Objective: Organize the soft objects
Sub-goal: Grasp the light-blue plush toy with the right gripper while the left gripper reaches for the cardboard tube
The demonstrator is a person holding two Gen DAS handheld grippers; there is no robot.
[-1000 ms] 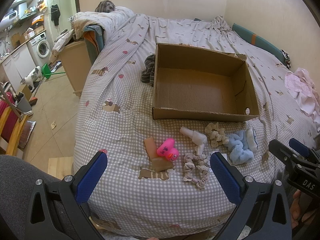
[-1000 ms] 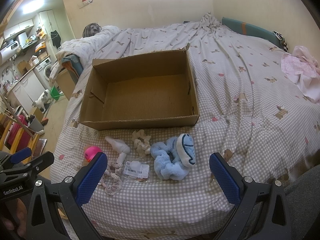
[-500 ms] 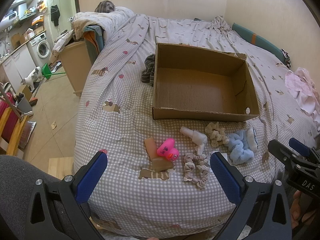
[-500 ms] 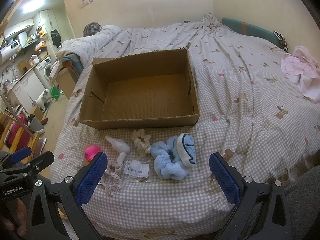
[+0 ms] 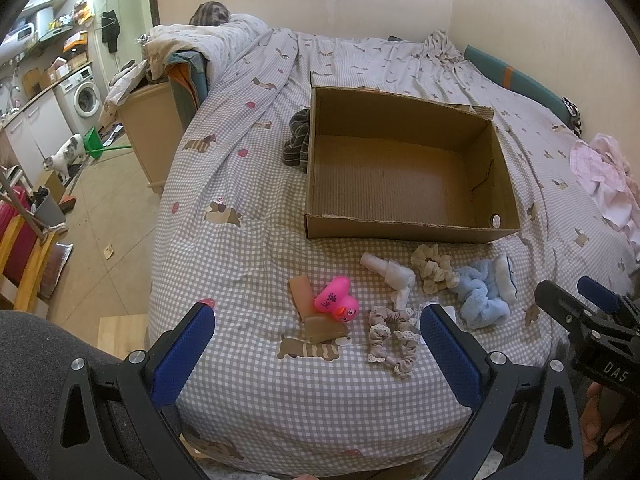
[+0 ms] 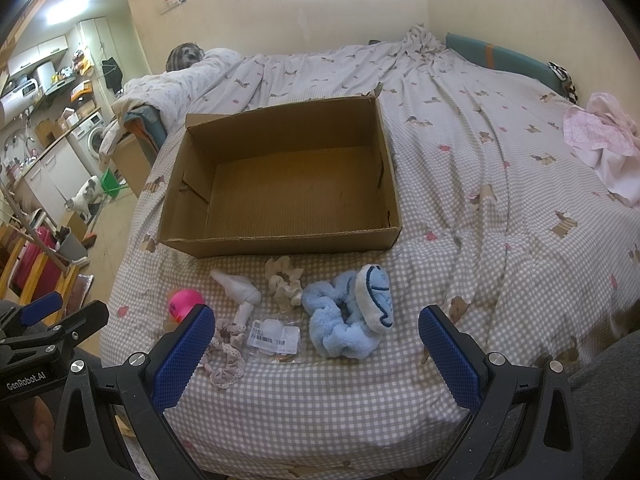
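An empty open cardboard box (image 5: 404, 200) (image 6: 280, 200) stands on the checked bed cover. In front of it lie a pink rubber duck (image 5: 336, 305) (image 6: 182, 304), a beige scrunchie (image 5: 431, 268) (image 6: 285, 285), a lace scrunchie (image 5: 390, 334) (image 6: 224, 354), a white cloth toy (image 5: 390, 274) (image 6: 240, 290), a fluffy blue scrunchie with a white plush piece (image 5: 482, 298) (image 6: 348, 316), and a small packet (image 6: 274, 336). My left gripper (image 5: 316, 348) is open and empty, hovering before the duck. My right gripper (image 6: 316, 350) is open and empty, hovering before the blue scrunchie.
Two brown pads (image 5: 310, 308) lie under the duck. A dark striped cloth (image 5: 297, 142) lies left of the box. Pink clothing (image 6: 600, 148) lies at the right. The bed's edge drops to the floor at the left, where a cat (image 5: 62, 158) stands.
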